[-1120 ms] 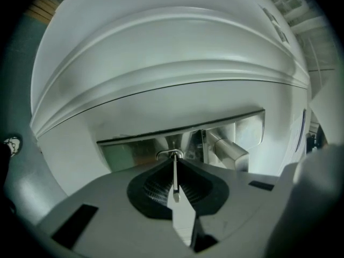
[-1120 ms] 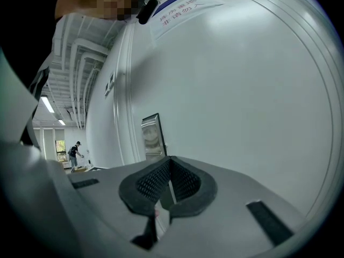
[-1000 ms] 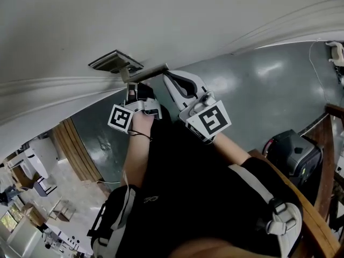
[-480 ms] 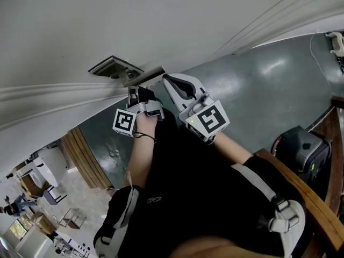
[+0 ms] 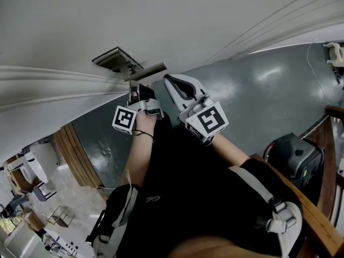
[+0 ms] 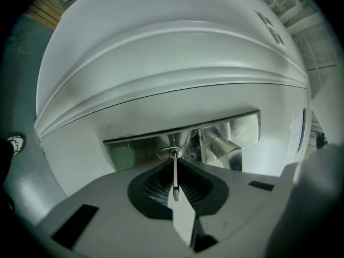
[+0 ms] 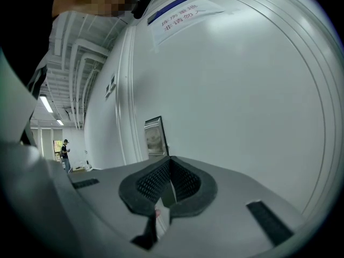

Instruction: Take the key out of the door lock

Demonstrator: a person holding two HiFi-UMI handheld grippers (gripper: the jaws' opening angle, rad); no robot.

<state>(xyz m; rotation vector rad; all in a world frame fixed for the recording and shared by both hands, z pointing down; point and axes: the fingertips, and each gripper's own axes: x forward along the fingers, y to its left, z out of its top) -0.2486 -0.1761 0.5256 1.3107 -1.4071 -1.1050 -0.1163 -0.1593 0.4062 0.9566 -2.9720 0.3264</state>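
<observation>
Steel key (image 6: pixel 174 176) sits in the lock plate (image 6: pixel 140 149) at centre frame, its long axis running straight back into the left claw (image 6: pixel 175 164), which pinches it; the right claw (image 7: pixel 170 161), closed on nothing, faces bare door (image 7: pixel 242 90).

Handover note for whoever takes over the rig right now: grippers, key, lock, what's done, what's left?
Left gripper: jaws shut on the key, which sits in the door lock, beside the handle.
Right gripper: jaws shut, empty, facing the white door.
Done: key grasped.
Left: draw the key straight out of the lock.
</observation>
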